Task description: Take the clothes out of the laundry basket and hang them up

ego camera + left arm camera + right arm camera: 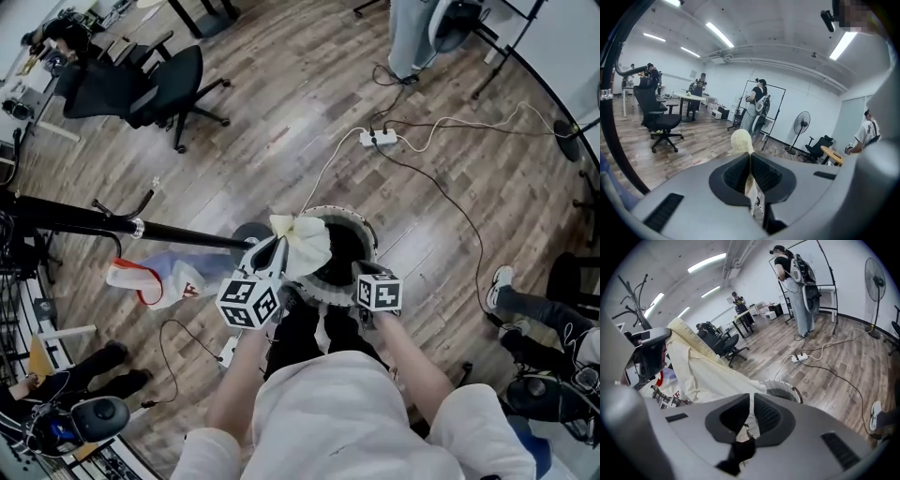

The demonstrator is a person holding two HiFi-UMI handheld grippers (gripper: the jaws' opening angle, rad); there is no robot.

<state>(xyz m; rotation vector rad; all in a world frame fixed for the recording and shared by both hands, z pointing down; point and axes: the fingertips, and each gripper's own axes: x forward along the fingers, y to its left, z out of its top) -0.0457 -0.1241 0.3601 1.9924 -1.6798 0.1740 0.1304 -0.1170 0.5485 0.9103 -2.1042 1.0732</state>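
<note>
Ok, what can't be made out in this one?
Basket contents: head view, dark inside, cream garment covers part.
Garment's type: bunched; left gripper view, its own fingers hide most.
Rack pole far end: head view, cut off at the left edge.

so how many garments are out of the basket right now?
2. A cream garment is held up over the basket; a white printed shirt hangs by the black rail at left. More may be hidden inside the basket.
</note>
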